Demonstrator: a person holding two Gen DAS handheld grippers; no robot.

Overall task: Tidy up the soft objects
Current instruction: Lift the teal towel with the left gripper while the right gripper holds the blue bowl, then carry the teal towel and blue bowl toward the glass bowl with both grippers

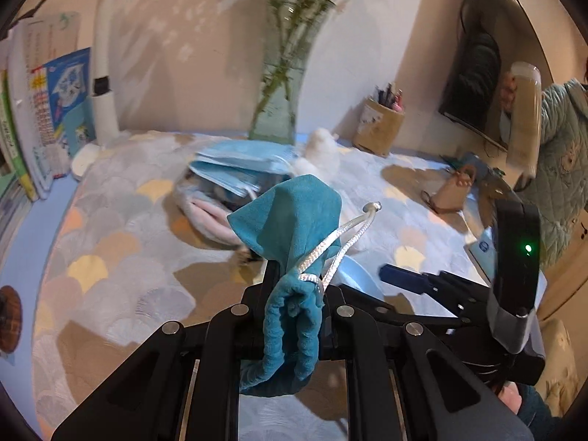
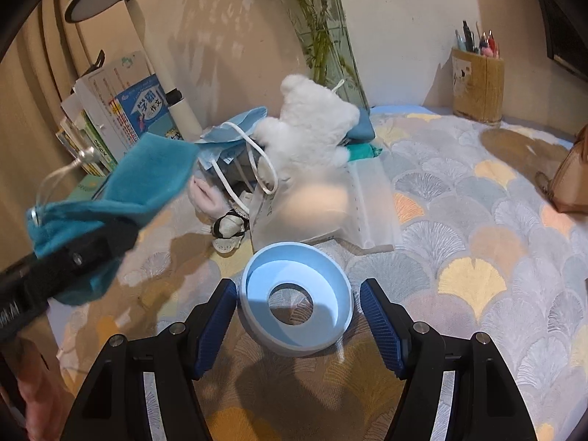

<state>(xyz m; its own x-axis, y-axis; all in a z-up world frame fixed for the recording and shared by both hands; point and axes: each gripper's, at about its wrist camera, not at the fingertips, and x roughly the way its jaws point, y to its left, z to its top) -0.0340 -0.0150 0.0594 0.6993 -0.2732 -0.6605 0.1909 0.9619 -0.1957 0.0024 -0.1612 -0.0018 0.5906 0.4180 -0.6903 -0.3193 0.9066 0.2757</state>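
Note:
My left gripper (image 1: 294,275) is shut on a teal suede drawstring pouch (image 1: 290,228), which hangs in the air with its white cord (image 1: 345,235) trailing right. In the right wrist view the same pouch (image 2: 147,176) sits at the left in the left gripper (image 2: 92,246). My right gripper (image 2: 297,305) is shut on a light blue ring-shaped dish (image 2: 297,301), tilted just above the tablecloth. Behind lies a pile of soft things: a white plush bear (image 2: 312,128), blue face masks (image 1: 239,169) and a clear plastic bag (image 2: 367,198).
A glass vase with flowers (image 1: 275,110), a pen holder (image 2: 477,88), a white desk lamp (image 1: 103,84) and books (image 2: 139,117) line the back wall. A small tan bag (image 1: 452,191) stands at the right. A person in a quilted jacket (image 1: 558,154) lifts a cup.

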